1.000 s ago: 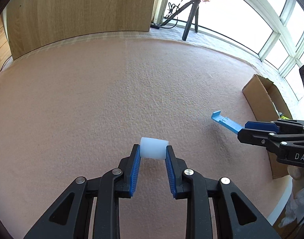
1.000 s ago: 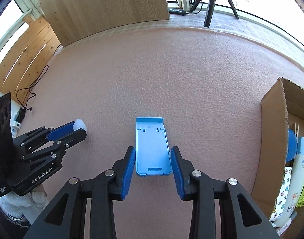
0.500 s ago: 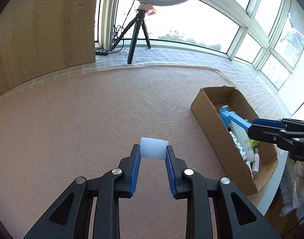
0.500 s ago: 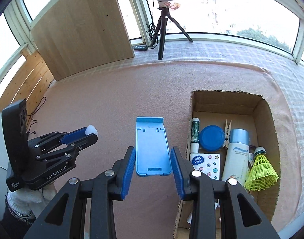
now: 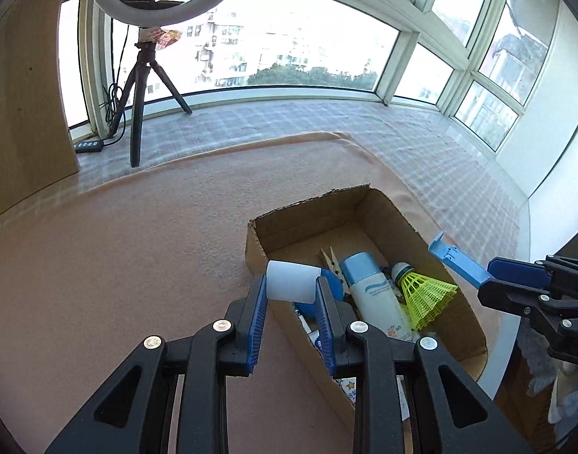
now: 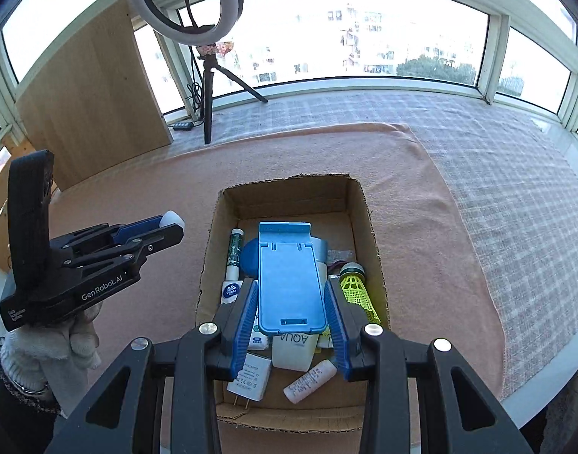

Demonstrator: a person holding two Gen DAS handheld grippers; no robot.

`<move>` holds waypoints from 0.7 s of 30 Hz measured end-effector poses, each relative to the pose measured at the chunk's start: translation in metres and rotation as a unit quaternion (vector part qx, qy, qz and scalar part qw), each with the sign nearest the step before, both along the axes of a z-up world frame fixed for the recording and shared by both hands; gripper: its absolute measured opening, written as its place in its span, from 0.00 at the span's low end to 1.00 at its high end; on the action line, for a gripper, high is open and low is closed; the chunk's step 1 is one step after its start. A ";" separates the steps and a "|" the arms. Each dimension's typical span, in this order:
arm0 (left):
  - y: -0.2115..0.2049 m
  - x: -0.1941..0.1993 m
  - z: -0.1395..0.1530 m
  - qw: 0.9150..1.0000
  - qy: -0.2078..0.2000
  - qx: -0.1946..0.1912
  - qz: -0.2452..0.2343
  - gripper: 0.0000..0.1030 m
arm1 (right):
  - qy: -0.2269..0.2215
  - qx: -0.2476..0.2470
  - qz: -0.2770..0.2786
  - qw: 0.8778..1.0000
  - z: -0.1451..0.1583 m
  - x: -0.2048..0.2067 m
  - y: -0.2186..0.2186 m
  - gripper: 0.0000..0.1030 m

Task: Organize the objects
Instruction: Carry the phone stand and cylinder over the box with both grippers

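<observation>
Lowering the flat blue plastic phone stand point(image 6: 291, 278), pinched by the right gripper point(image 6: 292, 319) above the open cardboard box point(image 6: 359, 212), is best done before release, while the white cylindrical cap point(image 5: 292, 280), clamped in the left gripper point(image 5: 291, 316), is kept beside the near wall.

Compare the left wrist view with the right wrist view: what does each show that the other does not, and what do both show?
Left wrist only: a wooden clothespin in the box.
Right wrist only: a white charger, a small tube and a gloved hand.
Both: the left gripper shut on a white cap, the right gripper shut on a blue stand, the shuttlecock and the ring light.
</observation>
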State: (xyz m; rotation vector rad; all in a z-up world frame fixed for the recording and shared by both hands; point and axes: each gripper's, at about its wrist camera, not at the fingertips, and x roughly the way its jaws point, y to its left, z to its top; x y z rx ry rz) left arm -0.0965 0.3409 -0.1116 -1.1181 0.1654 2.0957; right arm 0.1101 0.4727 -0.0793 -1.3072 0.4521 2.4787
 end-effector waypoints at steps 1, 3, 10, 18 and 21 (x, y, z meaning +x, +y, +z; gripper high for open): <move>0.008 0.000 0.001 1.000 0.001 -0.003 -0.004 0.26 | 0.000 -0.001 -0.001 1.000 0.000 0.001 0.004 0.32; 0.026 -0.002 0.001 1.000 0.008 -0.012 -0.010 0.26 | 0.004 -0.006 -0.001 1.000 -0.001 0.003 0.010 0.32; 0.063 -0.009 0.000 0.999 0.011 -0.033 -0.013 0.26 | 0.011 -0.017 -0.004 1.000 -0.006 0.004 0.023 0.32; 0.068 -0.008 0.009 0.999 0.020 -0.033 -0.011 0.54 | 0.017 -0.027 -0.010 0.999 -0.002 0.011 0.027 0.33; 0.060 -0.006 0.016 0.999 0.020 -0.029 -0.007 0.54 | 0.018 -0.020 -0.012 1.000 0.004 0.013 0.025 0.33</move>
